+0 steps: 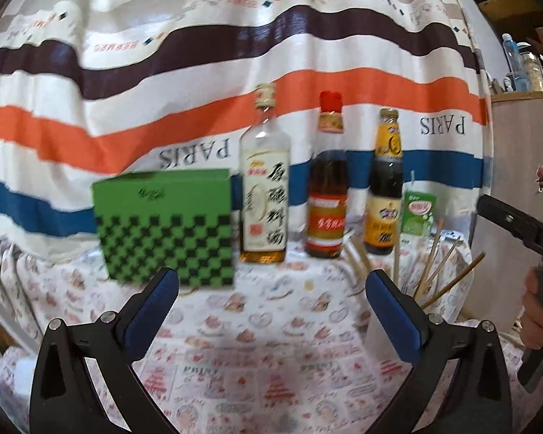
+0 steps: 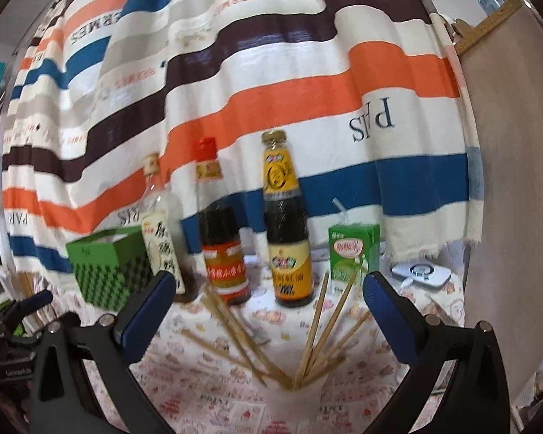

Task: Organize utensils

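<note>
Several wooden chopsticks (image 2: pixel 318 329) stand fanned out in a white cup (image 2: pixel 300 394) on the patterned tablecloth, close under my right gripper (image 2: pixel 268 311). That gripper is open, blue pads wide apart, nothing between them. In the left wrist view the same chopsticks (image 1: pixel 434 267) poke up at the right, beside the right pad. My left gripper (image 1: pixel 271 307) is open too and empty, hovering over bare tablecloth in front of a green checkered box (image 1: pixel 166 228). The right hand-held gripper (image 1: pixel 517 224) and a hand (image 1: pixel 535 311) on it show at the right edge of the left wrist view.
Three sauce bottles stand in a row at the back: a clear one (image 1: pixel 264 188), a red-capped one (image 1: pixel 325 195), a dark yellow-labelled one (image 1: pixel 383 195). A green drink carton (image 2: pixel 354 253) and a white device (image 2: pixel 421 273) sit right of them. A striped cloth hangs behind.
</note>
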